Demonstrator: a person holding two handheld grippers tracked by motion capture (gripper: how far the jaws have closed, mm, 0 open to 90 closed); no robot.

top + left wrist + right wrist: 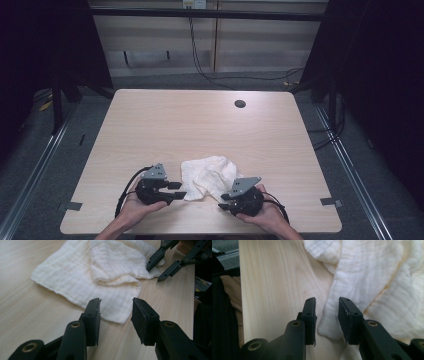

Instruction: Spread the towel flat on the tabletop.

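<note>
Table point(200, 120) bare wood from 9 thru 12 to 3 o'clock; free passage everywhere there, only a small dark grommet hole point(240, 104) at approx 1 o'clock, flush, no obstacle. Near edge, 6 o'clock: crumpled white cloth point(210, 177) sits betw. left gripper point(176, 190) at 7 and right gripper point(226, 201) at 5; little room betw. those. Strips at far 7 and 5 corners free.

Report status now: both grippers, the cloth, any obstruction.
Left gripper open, jaws astride the near corner of the white cloth, no grip. Right gripper open, a cloth edge between its jaws, pads not pressing. Table around the cloth unobstructed.
</note>
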